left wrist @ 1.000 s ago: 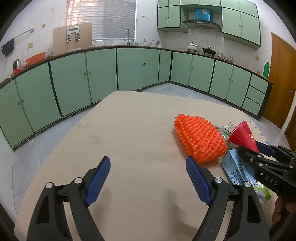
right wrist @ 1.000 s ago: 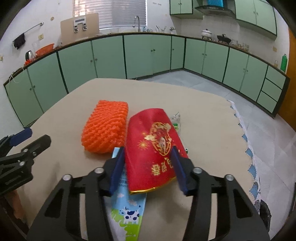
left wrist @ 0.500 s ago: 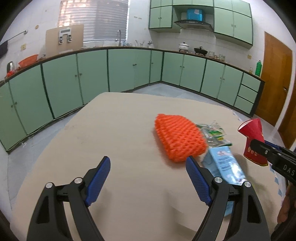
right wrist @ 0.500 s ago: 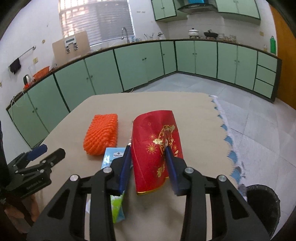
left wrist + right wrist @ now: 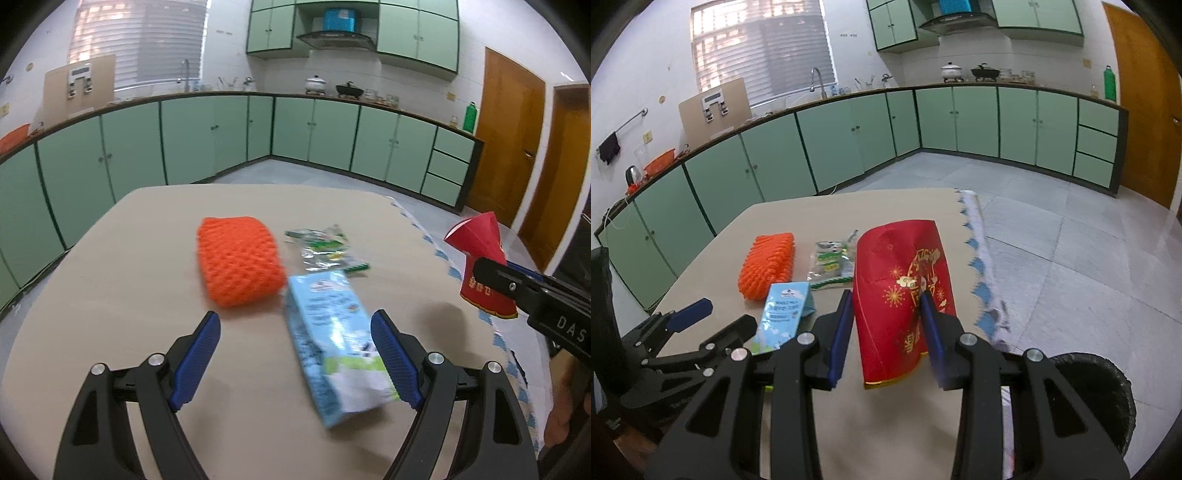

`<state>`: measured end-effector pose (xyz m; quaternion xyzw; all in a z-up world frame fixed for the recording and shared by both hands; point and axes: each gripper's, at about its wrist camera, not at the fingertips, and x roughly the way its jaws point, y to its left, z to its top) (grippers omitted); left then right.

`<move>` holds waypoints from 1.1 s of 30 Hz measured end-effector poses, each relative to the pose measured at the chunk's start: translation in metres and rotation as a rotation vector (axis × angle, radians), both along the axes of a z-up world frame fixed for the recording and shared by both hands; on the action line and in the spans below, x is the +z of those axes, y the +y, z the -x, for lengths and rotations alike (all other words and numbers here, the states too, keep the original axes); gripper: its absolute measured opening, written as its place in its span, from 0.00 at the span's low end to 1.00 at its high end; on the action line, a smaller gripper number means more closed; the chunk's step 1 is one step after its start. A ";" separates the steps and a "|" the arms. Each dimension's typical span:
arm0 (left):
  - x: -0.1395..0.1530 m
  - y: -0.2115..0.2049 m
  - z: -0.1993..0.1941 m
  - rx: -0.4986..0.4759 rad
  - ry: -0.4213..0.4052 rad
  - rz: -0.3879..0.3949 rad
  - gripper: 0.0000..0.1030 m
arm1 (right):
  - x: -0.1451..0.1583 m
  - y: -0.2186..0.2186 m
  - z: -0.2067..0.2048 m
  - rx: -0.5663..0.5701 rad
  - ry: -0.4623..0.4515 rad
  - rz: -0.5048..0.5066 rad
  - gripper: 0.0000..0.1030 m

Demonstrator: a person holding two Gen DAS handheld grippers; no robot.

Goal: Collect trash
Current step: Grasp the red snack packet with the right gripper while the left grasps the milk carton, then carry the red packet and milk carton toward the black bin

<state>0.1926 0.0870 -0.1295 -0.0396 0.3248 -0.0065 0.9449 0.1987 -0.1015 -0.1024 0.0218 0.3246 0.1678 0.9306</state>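
Red packet clenched in my right gripper, jaws just tightened, lifted off table toward bin; left gripper spread empty over milk carton.

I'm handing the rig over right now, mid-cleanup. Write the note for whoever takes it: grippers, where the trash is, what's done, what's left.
Right gripper: shut on the red paper packet, lifted off the table, near the table's right edge; its jaws have just closed further on it.
Left gripper: open, holding nothing, hovering over the blue milk carton.
On the table: orange foam net, crumpled green wrapper, milk carton lying flat.
Black bin: on the floor to the lower right of the table.
Done: packet picked up.
Left: drop the packet in the bin, then collect the carton, net and wrapper.
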 end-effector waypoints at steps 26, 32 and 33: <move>-0.025 -0.025 -0.019 0.018 0.117 0.029 0.43 | -0.006 -0.038 0.015 -0.038 0.003 -0.036 0.34; -0.018 -0.018 -0.005 0.027 0.085 0.039 0.42 | 0.001 -0.039 0.021 -0.041 -0.011 -0.032 0.34; -0.016 -0.018 -0.003 0.025 0.079 0.041 0.42 | 0.003 -0.041 0.022 -0.043 -0.014 -0.031 0.34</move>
